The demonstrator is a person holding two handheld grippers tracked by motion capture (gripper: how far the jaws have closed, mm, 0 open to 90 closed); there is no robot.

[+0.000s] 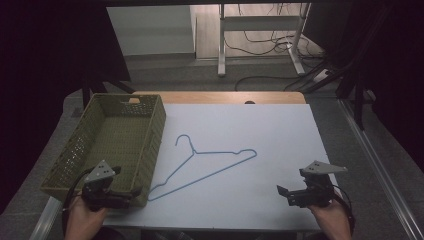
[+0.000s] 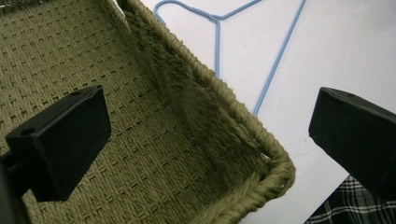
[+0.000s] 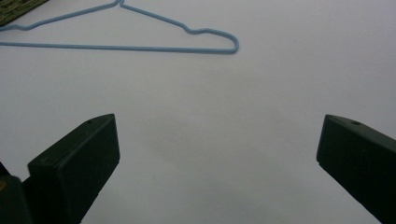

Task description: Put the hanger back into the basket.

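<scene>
A light-blue wire hanger [image 1: 202, 177] [image 2: 276, 65] [image 3: 116, 47] lies flat on the white sheet [image 1: 260, 130], its hook pointing toward the far left. An olive woven basket [image 1: 159, 130] [image 2: 233, 100] stands empty at the left, touching the hanger's near-left end. My left gripper [image 1: 135, 192] [image 2: 208, 116] is open, its jaws straddling the basket's near right corner from above. My right gripper [image 1: 283, 193] [image 3: 217, 140] is open over bare sheet at the near right, a good way short of the hanger's right end.
The sheet covers a wooden table [image 1: 220, 97] whose far edge shows. Beyond it stand a desk frame [image 1: 222, 45] and floor cables [image 1: 260, 80]. A corner of the basket [image 3: 14, 9] reaches the right gripper view. Plaid cloth [image 2: 345, 205] lies below the table edge.
</scene>
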